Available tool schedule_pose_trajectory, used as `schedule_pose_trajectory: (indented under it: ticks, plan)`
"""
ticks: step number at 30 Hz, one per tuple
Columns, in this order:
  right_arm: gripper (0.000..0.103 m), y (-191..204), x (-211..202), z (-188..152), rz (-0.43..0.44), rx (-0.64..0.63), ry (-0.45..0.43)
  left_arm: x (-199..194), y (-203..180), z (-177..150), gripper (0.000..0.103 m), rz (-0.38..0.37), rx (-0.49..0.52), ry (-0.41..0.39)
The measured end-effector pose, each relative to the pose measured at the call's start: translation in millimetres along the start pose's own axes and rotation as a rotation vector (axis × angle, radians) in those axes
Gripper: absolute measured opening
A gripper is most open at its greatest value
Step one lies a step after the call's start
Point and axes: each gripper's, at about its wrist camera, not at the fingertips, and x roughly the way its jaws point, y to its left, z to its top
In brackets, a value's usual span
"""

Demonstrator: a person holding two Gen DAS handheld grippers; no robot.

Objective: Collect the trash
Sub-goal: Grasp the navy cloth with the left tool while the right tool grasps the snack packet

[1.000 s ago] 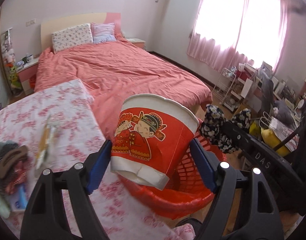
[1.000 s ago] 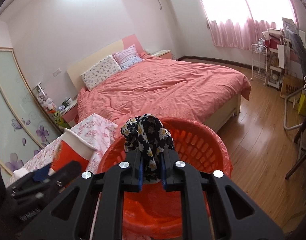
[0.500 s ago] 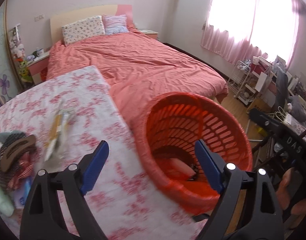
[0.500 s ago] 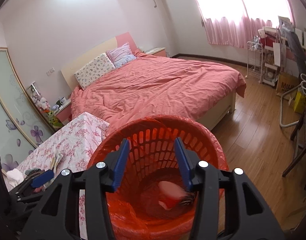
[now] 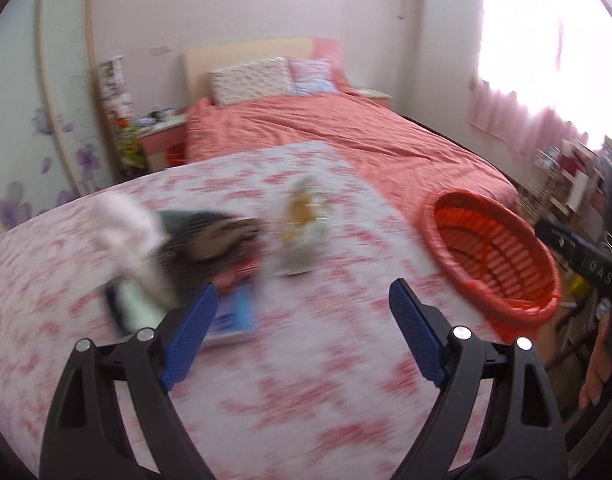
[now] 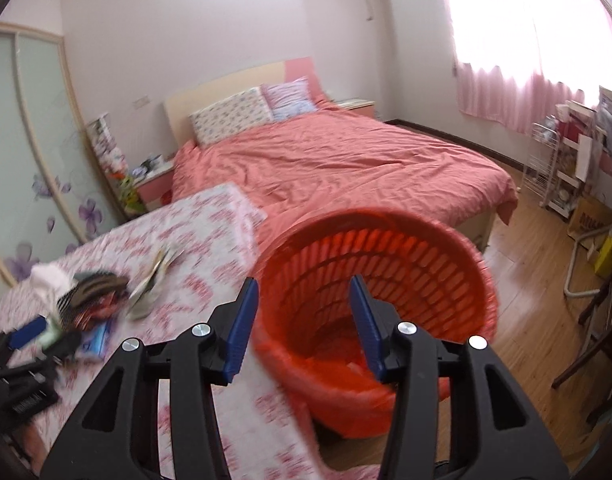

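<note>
Red basket beside the tabletop holds pale scraps, both hand-held grippers released and empty, clutter pile left of it.

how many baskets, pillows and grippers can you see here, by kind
baskets: 1, the orange basket beside the table
pillows: 2, a floral pillow and a pink pillow on the bed
grippers: 2, the left gripper and the right gripper, both open and empty
total: 5

Floral-clothed table bearing a blurred clutter pile, a clear wrapper, a blue packet.
</note>
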Motion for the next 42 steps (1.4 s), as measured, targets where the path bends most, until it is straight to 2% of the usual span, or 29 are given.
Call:
schedule_pose_trajectory:
  ticks: [5, 9, 15, 18, 23, 25, 28, 30, 33, 35, 40, 42]
  plan:
    - [0.048, 34, 3, -18, 0.038, -0.075, 0.037, -22, 70, -16, 0.085, 0.103, -0.111, -0.014]
    - [0.048, 63, 4, -27, 0.06, -0.134, 0.044, -13, 116, -25, 0.072, 0.137, -0.216, 0.03]
    - [0.048, 97, 3, -39, 0.08, -0.196, 0.049, 23, 145, -35, 0.061, 0.081, -0.322, 0.132]
    - [0.048, 107, 4, -43, 0.08, -0.217, 0.055, 38, 148, -38, 0.061, 0.028, -0.37, 0.169]
    - [0.048, 119, 11, -48, 0.077, -0.246, 0.08, 51, 151, -39, 0.061, -0.038, -0.423, 0.179]
    - [0.048, 124, 13, -51, 0.078, -0.252, 0.087, 58, 152, -41, 0.043, -0.029, -0.429, 0.191]
    - [0.048, 132, 17, -54, 0.086, -0.268, 0.098, 58, 162, -46, 0.032, -0.015, -0.425, 0.181]
    - [0.048, 138, 21, -56, 0.094, -0.283, 0.102, 54, 171, -48, 0.028, 0.024, -0.402, 0.179]
    - [0.048, 142, 32, -56, 0.112, -0.269, 0.125, 51, 192, -51, 0.028, 0.11, -0.383, 0.189]
    - [0.048, 144, 39, -53, 0.125, -0.246, 0.134, 51, 205, -51, 0.032, 0.148, -0.386, 0.2]
    - [0.048, 152, 64, -35, 0.157, -0.181, 0.139, 52, 220, -53, 0.038, 0.167, -0.389, 0.198]
    - [0.056, 157, 78, -22, 0.167, -0.143, 0.147, 53, 220, -54, 0.039, 0.17, -0.379, 0.194]
